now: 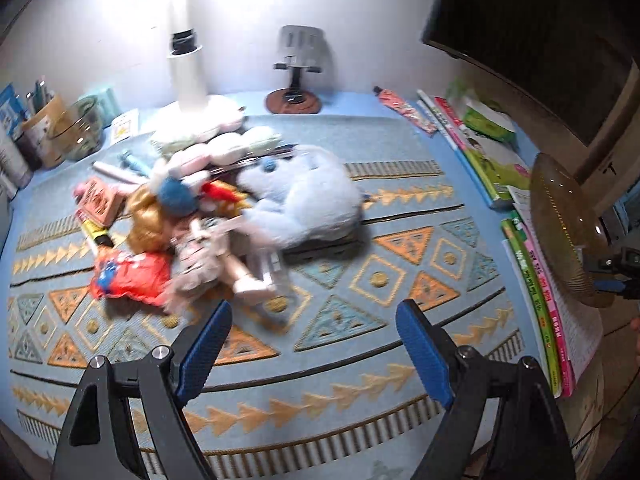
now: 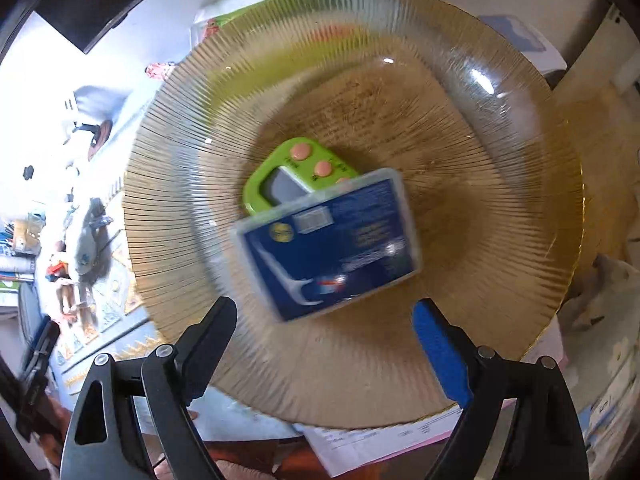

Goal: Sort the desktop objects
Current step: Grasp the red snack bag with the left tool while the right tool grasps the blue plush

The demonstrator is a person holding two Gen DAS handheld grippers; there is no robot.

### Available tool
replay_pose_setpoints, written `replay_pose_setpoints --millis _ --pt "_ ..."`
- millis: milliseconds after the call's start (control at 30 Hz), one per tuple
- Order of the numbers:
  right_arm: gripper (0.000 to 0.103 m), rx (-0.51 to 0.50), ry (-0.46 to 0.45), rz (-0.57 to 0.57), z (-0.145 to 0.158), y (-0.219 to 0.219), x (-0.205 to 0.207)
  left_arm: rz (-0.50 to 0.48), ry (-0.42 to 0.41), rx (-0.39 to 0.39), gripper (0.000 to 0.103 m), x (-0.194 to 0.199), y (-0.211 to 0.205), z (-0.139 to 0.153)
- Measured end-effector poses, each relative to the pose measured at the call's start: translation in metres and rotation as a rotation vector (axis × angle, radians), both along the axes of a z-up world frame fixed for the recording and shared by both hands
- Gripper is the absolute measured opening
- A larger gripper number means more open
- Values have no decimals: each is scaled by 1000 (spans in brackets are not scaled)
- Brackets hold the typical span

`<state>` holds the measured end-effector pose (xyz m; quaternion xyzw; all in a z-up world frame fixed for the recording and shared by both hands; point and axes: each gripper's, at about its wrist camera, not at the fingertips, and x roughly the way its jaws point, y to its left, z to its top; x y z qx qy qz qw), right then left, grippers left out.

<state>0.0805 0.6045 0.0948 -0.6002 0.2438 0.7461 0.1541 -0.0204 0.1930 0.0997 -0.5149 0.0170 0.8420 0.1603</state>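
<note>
A heap of toys lies on the patterned blue mat [image 1: 360, 360]: a pale blue plush [image 1: 312, 196], a doll [image 1: 208, 256], a red packet [image 1: 128, 276] and a pink box [image 1: 98, 200]. My left gripper [image 1: 314, 312] hangs open over the mat just in front of the heap, holding nothing. An amber ribbed glass plate [image 2: 480, 160] carries a green timer [image 2: 280, 176] with a blue boxed pack [image 2: 332, 240] lying across it, blurred. My right gripper [image 2: 325, 306] is open right above the plate's near side, and nothing is held between its fingers. The plate [image 1: 568, 232] and right gripper [image 1: 612, 276] show at the right edge.
At the back stand a white lamp post [image 1: 188, 76] and a phone stand [image 1: 296, 68], with a dark monitor [image 1: 540, 32] at upper right. Books [image 1: 480, 152] line the mat's right side and lie under the plate. A glass bowl [image 1: 80, 128] and pen holder [image 1: 40, 128] sit far left.
</note>
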Motion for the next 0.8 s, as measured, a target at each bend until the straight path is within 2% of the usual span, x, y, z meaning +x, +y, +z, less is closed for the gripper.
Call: replay_pose_setpoints --millis 167,267,367,500,567,667,800 --pt "89 -13 162 -56 39 -26 -1 167 -52 23 83 -3 -76 -15" --pt "89 -123 250 -38 48 -58 -13 251 -78 55 83 -9 -113 -22" --pt "89 -209 317 44 54 -106 -32 284 -75 59 83 -19 -137 -24" --pt "89 -161 311 222 57 -178 -60 281 -57 45 83 -37 -156 -31" --pt "89 -159 302 278 53 -210 -59 256 -56 54 83 -49 -160 -38" --pt "89 -193 272 307 37 -236 -61 171 -44 52 83 -64 -151 -46" --pt "89 -240 227 263 20 -252 -59 108 -27 4 81 -82 -139 -64"
